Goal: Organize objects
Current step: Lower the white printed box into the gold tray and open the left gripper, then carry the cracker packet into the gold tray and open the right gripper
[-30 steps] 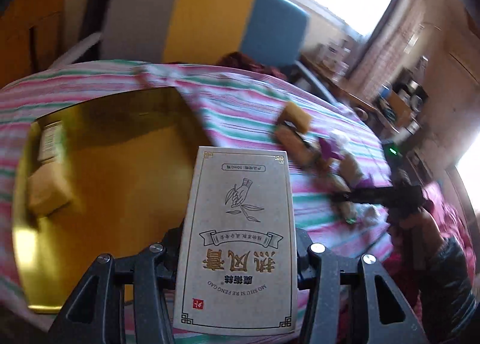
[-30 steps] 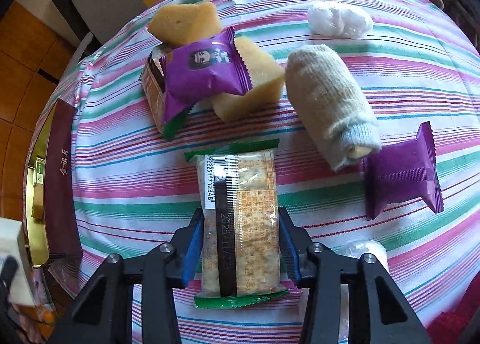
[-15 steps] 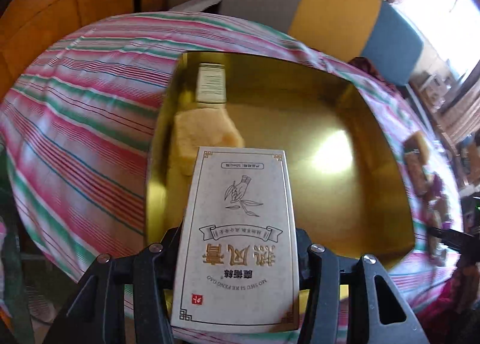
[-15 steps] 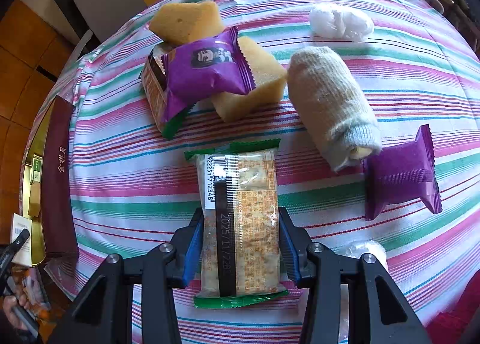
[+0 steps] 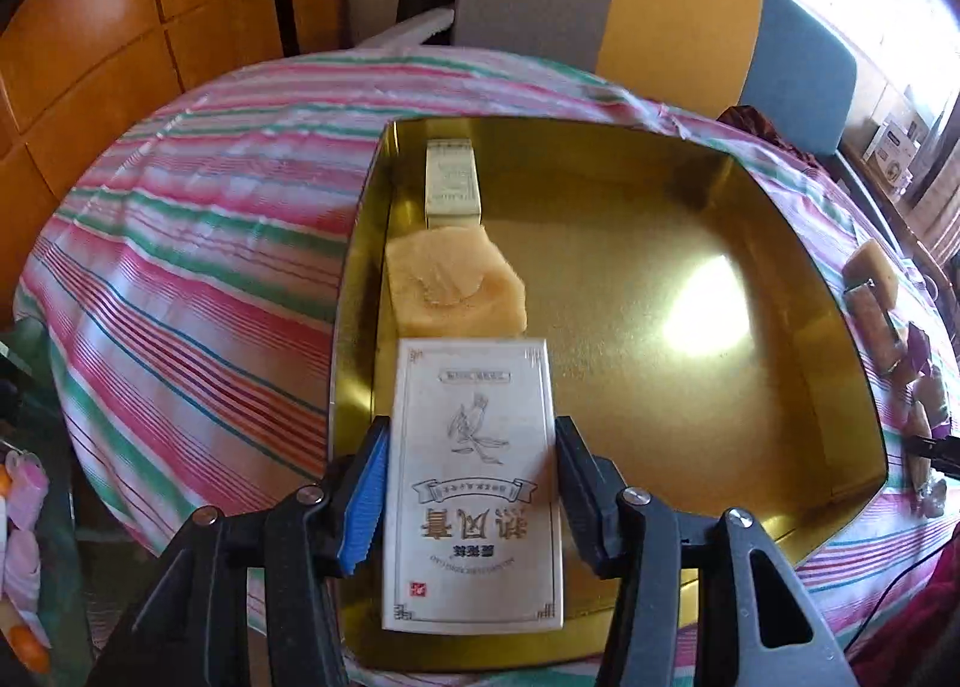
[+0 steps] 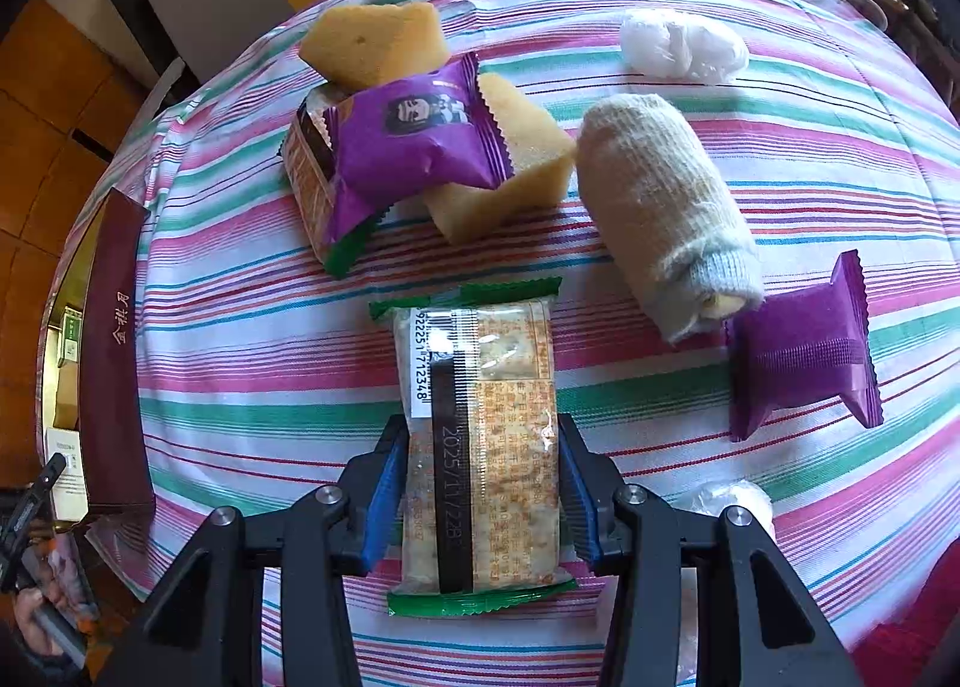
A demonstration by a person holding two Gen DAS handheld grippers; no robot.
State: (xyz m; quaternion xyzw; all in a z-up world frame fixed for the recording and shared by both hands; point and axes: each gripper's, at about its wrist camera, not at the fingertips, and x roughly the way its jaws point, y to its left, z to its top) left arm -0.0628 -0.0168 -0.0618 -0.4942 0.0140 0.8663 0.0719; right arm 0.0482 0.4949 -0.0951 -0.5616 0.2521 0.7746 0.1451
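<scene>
Cardboard, stiff and probably light: the white box (image 5: 477, 477) sits clamped by its long sides in the left gripper (image 5: 468, 483) over the gold tray (image 5: 840, 363). Right gripper (image 6: 477, 483) pinches a crinkly cracker packet (image 6: 480, 435), likely brittle inside, above the striped cloth (image 6: 240, 387).

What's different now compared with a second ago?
The left gripper carried its white box over the gold tin, lining it up behind the sponge along the left wall. The right gripper stayed put, still clamping the cracker packet.
</scene>
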